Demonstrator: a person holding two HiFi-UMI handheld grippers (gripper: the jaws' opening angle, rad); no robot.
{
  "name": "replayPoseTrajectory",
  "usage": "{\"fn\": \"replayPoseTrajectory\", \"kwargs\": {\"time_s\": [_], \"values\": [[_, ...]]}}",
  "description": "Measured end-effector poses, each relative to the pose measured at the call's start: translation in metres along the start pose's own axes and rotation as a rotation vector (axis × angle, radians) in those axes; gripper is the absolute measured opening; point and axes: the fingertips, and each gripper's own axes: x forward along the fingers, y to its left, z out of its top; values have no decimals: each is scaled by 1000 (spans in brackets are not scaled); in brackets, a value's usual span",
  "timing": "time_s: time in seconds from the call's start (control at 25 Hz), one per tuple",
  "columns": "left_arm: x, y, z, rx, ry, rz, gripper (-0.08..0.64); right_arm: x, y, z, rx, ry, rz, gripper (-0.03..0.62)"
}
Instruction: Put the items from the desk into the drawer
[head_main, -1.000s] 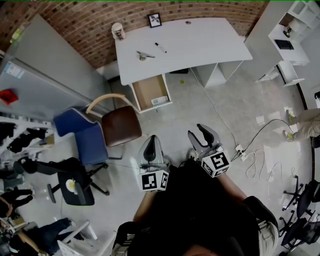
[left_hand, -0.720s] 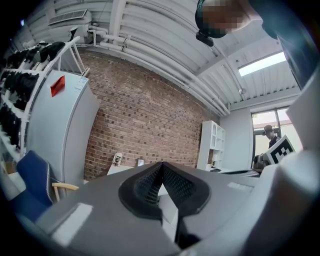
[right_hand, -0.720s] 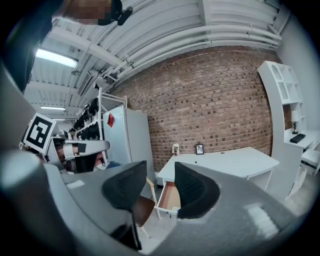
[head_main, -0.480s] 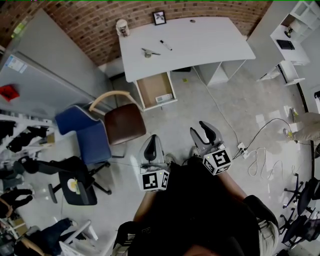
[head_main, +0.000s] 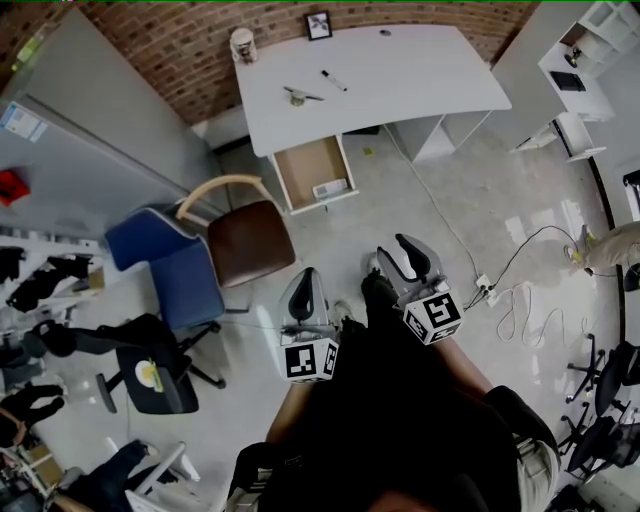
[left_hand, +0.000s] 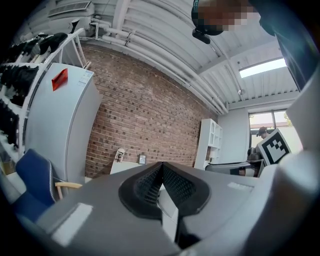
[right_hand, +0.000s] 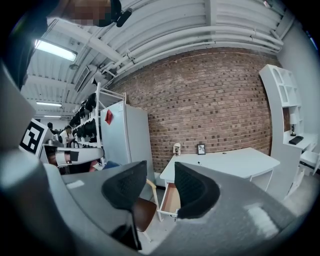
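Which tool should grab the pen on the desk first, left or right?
Probably the right tool: its jaws stand apart, ready to grab, while the left tool is shut. Both are far from the pen on the desk.

White curved-front desk (head_main: 420, 85): stands well ahead of both claws, the left gripper (head_main: 304, 288) and the right gripper (head_main: 402, 258). Open drawer with brown interior (head_main: 313, 172): pulled out from under the desk's left end towards the claws, well ahead of the left gripper. A small white item (head_main: 329, 188) lies in its near right corner. On the desktop, beyond the drawer: a black marker pen (head_main: 334, 81); a grey metallic tool (head_main: 298, 96) just left of it; a pale cylindrical cup (head_main: 241, 45) and a small black-framed picture (head_main: 319, 25) at the far edge.
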Motion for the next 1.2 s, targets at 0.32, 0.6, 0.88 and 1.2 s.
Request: {"fn": "replayPoseTrajectory", "kwargs": {"time_s": [0.32, 0.6, 0.88, 1.2], "values": [[33, 27, 0, 4, 6, 44, 18, 49, -14, 0, 0, 12, 38, 170], [95, 46, 14, 24, 17, 77, 18, 109, -53, 14, 11, 19, 68, 170], [174, 52, 31, 33, 23, 108, 18, 166, -108, 29, 29, 43, 95, 170], [241, 52, 46, 55, 6, 140, 20, 221, -170, 37, 8, 58, 117, 170]]}}
